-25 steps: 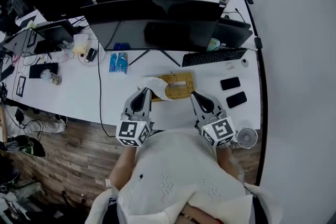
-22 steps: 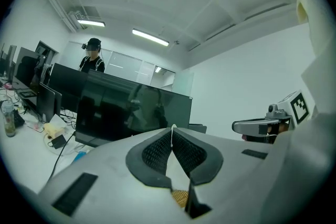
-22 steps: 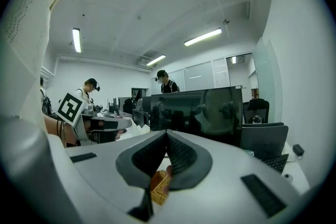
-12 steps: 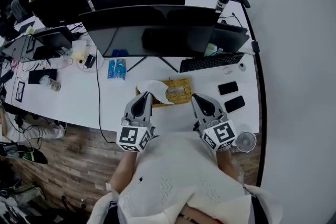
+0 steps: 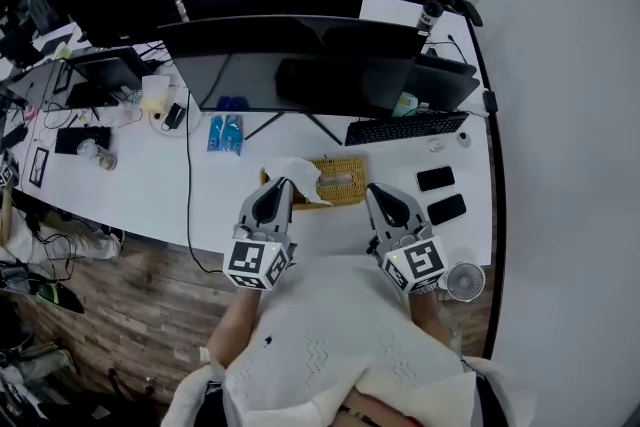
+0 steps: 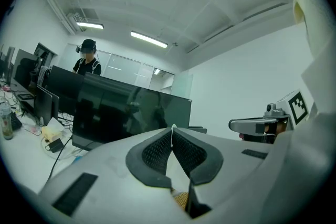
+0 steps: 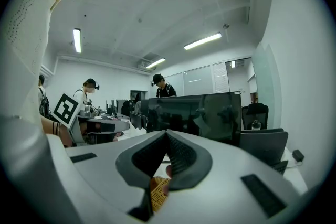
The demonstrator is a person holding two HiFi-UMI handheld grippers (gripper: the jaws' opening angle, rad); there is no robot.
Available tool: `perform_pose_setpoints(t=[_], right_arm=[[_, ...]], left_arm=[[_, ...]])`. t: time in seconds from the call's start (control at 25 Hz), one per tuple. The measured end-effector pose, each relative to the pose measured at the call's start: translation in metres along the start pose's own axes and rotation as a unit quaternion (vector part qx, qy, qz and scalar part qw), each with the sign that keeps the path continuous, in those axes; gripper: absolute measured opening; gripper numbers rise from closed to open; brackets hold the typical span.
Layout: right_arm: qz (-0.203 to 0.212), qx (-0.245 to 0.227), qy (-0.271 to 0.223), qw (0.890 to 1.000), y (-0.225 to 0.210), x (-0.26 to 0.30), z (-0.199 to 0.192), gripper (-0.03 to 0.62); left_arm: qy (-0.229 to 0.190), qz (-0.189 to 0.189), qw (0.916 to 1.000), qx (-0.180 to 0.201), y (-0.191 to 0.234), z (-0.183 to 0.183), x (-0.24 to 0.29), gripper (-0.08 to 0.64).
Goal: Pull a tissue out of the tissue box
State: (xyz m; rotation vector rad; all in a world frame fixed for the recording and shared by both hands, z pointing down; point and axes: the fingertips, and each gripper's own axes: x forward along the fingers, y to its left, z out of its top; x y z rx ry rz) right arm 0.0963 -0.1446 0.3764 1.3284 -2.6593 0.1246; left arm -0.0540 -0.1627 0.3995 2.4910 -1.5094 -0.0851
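The left claw (image 5: 283, 184) is closed on the soft white paper tissue (image 5: 299, 170), which probably tears easily, so hold its edge. The right claw (image 5: 376, 192) is closed beside the woven straw tissue box (image 5: 345, 178).

tissue (image 5: 300, 171): bunched closer to left claw (image 5: 282, 183) | seemingly drawn further out of tissue box (image 5: 342, 181)
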Motion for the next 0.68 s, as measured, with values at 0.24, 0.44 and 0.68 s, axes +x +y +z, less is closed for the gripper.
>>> perform_pose_setpoints(t=[0.24, 0.44, 0.68], right_arm=[[-0.001, 0.003, -0.005, 1.000, -0.003, 0.003, 0.002, 0.002], [0.002, 0.002, -0.004, 1.000, -0.004, 0.005, 0.001, 0.000], [0.003, -0.003, -0.004, 1.000, -0.005, 0.008, 0.002, 0.001]], left_arm=[[-0.001, -0.001, 1.0000, -0.001, 0.002, 0.000, 0.004, 0.014], [-0.003, -0.003, 1.0000, 0.001, 0.002, 0.001, 0.007, 0.014], [-0.001, -0.008, 1.0000, 0.004, 0.001, 0.000, 0.012, 0.014]])
